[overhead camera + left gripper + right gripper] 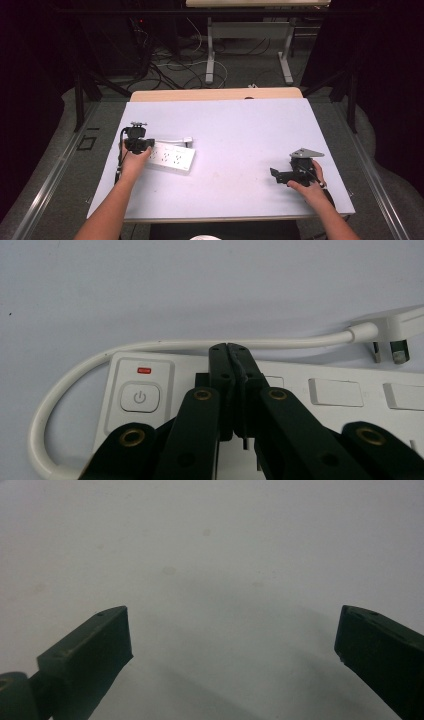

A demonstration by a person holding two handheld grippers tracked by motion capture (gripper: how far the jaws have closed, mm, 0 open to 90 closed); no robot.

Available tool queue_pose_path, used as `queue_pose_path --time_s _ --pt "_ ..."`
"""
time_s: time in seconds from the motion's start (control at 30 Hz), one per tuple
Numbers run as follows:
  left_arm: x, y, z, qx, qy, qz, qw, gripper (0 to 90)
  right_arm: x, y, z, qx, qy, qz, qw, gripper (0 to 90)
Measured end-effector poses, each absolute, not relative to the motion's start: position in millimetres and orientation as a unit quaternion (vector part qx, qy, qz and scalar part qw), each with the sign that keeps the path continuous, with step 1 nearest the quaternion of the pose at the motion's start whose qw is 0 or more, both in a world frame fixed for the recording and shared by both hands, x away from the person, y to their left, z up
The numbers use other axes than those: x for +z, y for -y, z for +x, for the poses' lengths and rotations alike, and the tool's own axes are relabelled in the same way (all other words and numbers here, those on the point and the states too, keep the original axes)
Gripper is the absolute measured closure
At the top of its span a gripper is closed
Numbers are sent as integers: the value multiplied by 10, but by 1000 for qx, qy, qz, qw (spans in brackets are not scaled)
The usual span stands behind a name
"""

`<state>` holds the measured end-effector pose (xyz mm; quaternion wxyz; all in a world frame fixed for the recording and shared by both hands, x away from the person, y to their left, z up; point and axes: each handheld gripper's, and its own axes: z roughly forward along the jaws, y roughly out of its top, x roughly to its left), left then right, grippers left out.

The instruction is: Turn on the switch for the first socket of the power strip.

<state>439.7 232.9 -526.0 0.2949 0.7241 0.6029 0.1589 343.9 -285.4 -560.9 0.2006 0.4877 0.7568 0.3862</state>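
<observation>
Overhead, the high view showed the white power strip (171, 156) lying flat on the left half of the pale table (240, 130), its short cord looping back to a plug (187, 140) just behind it. The left gripper (138, 145) sat over the strip's near-left end, the person's hand wrapped around it. The right gripper (280, 176) rested well apart on the right side of the table, nothing near its tips.

In the left gripper view, the jaws were pressed together with nothing between them, their tips over the strip's top face (330, 390) close to the far edge, just right of the power button (140, 397) with its red indicator (144, 371). The cord (75, 372) curved around the button end and ran along the far side to the plug (390, 330), which lay with its pins showing.

In the right gripper view, the jaws stood spread wide over bare table (210, 555), grasping nothing.

The strip looked like a rigid, fairly light plastic block with a smooth, probably slippery shell; it would likely slide under a sideways push. Its long edges seemed the soundest place to pinch. The cord was flexible and springy, so the plug would probably be better gripped by its stiff body than by the wire.
</observation>
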Motion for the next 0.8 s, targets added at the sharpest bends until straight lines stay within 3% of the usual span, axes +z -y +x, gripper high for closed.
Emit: queue_pose_path --time_s 0.33,0.8 --pt "-5257 -2340 4407 140 -598 728 306 869 -5612 2855 3441 386 -757 487 201 10" --pt "-5276 -2276 4388 171 -590 735 287 900 -5613 2854 3441 386 -758 485 202 10"
